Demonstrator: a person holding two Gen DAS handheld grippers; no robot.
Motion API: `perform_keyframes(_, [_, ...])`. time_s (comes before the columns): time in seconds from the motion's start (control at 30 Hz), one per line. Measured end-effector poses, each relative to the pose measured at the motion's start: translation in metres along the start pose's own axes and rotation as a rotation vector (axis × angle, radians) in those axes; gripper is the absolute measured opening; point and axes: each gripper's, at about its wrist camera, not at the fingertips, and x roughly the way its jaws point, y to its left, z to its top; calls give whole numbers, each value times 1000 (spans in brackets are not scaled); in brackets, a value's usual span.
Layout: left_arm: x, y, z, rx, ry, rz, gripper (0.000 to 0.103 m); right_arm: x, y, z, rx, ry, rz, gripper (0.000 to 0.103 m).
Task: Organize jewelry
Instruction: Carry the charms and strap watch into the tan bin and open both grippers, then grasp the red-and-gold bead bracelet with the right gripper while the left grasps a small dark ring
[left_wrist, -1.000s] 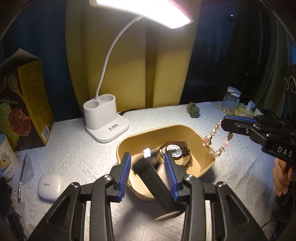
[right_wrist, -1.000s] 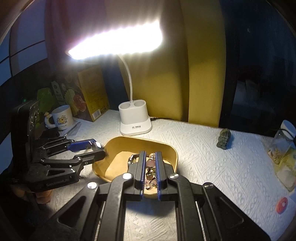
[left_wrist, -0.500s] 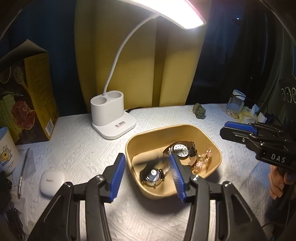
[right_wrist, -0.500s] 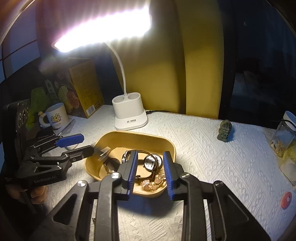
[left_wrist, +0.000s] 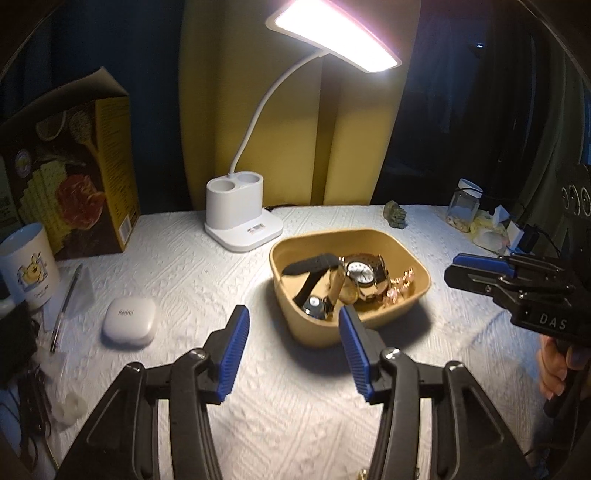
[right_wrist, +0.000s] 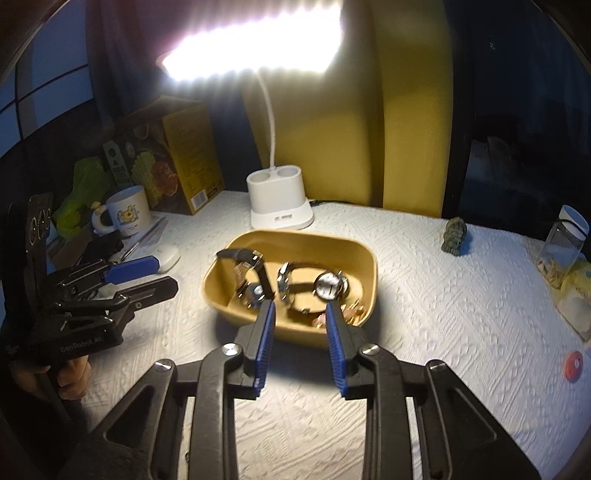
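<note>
A tan tray (left_wrist: 332, 233) (right_wrist: 295, 235) sits mid-table under the lamp. In it lie a gold watch with a white dial (left_wrist: 360, 274) (right_wrist: 327, 286), a black-strap watch (left_wrist: 313, 303) (right_wrist: 255, 293) and a pink bead bracelet (left_wrist: 400, 288) (right_wrist: 351, 313). My left gripper (left_wrist: 293, 314) (right_wrist: 166, 275) hovers at the tray's near left side, open, with nothing between its blue pads. My right gripper (right_wrist: 298, 306) (left_wrist: 452, 267) hangs just short of the tray's near right side, also open and holding nothing.
A white lamp base (left_wrist: 240, 216) stands behind the tray. On the left are a white earbud case (left_wrist: 129, 322), a pen (left_wrist: 64, 302), a mug (left_wrist: 27, 266) and a yellow box (left_wrist: 74, 166). A figurine (left_wrist: 395, 214) and a jar (left_wrist: 463, 205) are at the back right.
The left gripper let the black-strap watch go into the tray and the right let go of the bead bracelet. Both opened and drew back from the tray.
</note>
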Motion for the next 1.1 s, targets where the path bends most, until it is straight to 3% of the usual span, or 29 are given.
perform_keyframes(0.43, [-25,14,-45,-40,20,19,50,-3,34,-39,-12,61,19,26])
perform_keyframes(0.87, [-53,33,-88,-99,21,34,51,10,102,-84,-99,154,151,26])
perform_keyframes(1.1, [-62,42,-98,-128,18,45,51,24,119,-97,-134,207,189,25])
